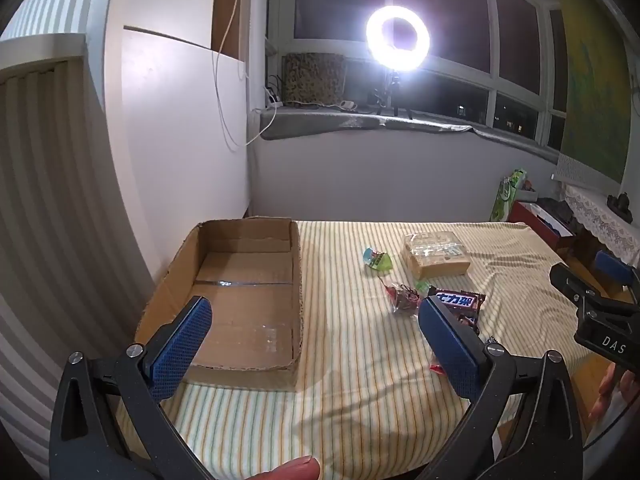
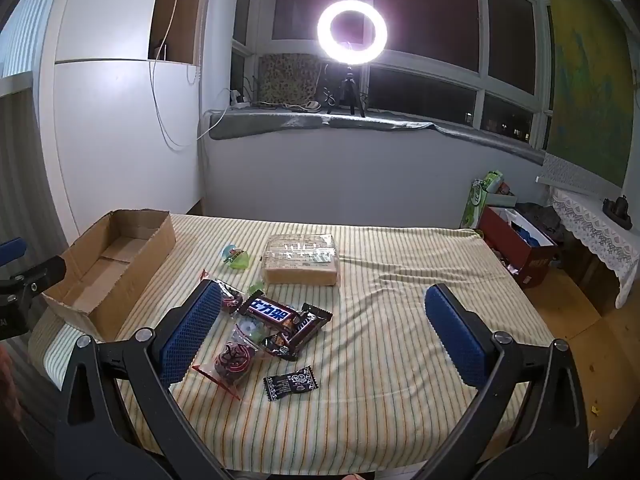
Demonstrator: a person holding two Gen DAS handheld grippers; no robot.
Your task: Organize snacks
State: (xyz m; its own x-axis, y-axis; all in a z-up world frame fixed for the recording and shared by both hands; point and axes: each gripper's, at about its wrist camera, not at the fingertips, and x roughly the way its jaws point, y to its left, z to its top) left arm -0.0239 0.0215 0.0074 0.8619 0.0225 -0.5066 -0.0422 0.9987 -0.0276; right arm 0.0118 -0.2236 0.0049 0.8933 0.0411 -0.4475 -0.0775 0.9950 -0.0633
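An empty cardboard box (image 1: 244,296) (image 2: 116,264) lies at the left of a table under a striped cloth (image 2: 380,360). Snacks lie loose at mid-table: a Snickers bar (image 2: 272,312) (image 1: 458,302), a dark bar (image 2: 296,334), a small black packet (image 2: 291,382), clear bags of dark sweets (image 2: 234,360) (image 1: 404,300), a green jelly cup (image 2: 236,258) (image 1: 376,259) and a clear pack of biscuits (image 2: 302,260) (image 1: 436,254). My left gripper (image 1: 314,312) is open and empty, above the box's near right corner. My right gripper (image 2: 324,300) is open and empty, above the snack pile.
A white wall and a windowsill with a ring light (image 2: 352,32) on a tripod stand behind the table. A red box (image 2: 516,248) and a green pack (image 2: 478,200) sit on the floor at the right. A lace-covered shelf (image 2: 592,224) stands far right.
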